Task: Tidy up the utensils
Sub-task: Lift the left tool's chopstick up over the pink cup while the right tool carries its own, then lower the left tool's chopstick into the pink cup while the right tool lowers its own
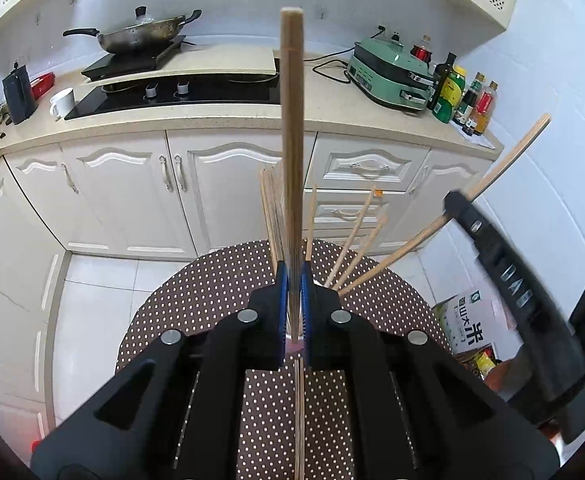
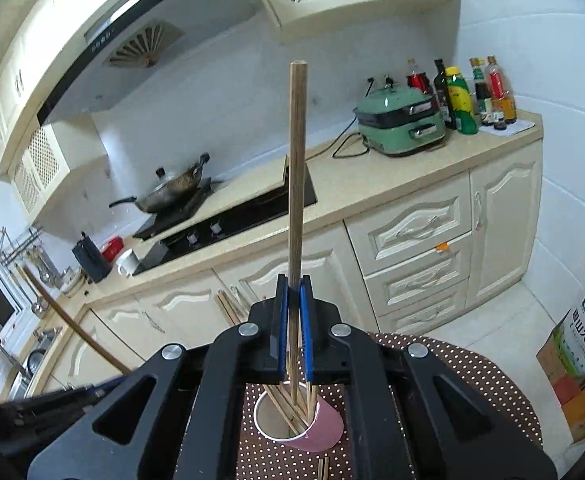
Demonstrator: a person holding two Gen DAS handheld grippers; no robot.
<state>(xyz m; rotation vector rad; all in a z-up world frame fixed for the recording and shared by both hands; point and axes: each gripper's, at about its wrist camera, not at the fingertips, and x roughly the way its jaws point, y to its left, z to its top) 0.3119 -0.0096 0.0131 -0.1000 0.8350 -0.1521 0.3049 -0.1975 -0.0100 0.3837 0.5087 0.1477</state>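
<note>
Chopsticks are the whole job here, and each gripper is clamped on some. In the left wrist view the left gripper [image 1: 293, 280] has its blue pads closed on what looks like a pair of chopsticks [image 1: 291, 140], which runs straight up the middle of the frame with the square butt end at the top. In the right wrist view the right gripper [image 2: 293, 292] is pinched tight on a single chopstick [image 2: 296, 168], likewise upright in the centre of the frame. Just below that gripper, at the lower middle of the view, a pink paper cup [image 2: 324, 430] stands on the brown dotted tablecloth [image 2: 472, 372], with more sticks leaning in it and fanning outward; a few others lie loose on the cloth at the bottom edge. These sticks should handle as light, stiff and fairly smooth wood or bamboo: no risk of crushing, but a long one held low down can pivot or slip between flat pads. A grip nearer mid-length, square across the shaft, would probably hold best. The cup looks light and top-heavy with its load, so a careless drop or sideways push could tip it; lowering each stick narrow end first seems wise.
</note>
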